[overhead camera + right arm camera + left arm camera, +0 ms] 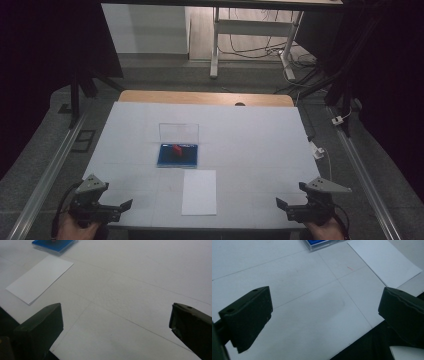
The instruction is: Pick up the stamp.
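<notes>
Altogether: two open tongs (122, 206) (281, 204), one blue box (177, 154), one paper sheet (199, 192).

Dim overall, white table (250, 135) evenly lit from above, surroundings black, brighter floor beyond its far edge, soft low-resolution pictures, near jaws blurred.

A shallow blue case (177, 155) lies flat at the table's centre, its clear lid (179, 133) standing upright along the 12 o'clock edge. A small red piece (177, 149) sits inside on the blue lining. Just at its 5 o'clock, a white sheet (199, 192) lies flat, running toward 6 o'clock.
</notes>
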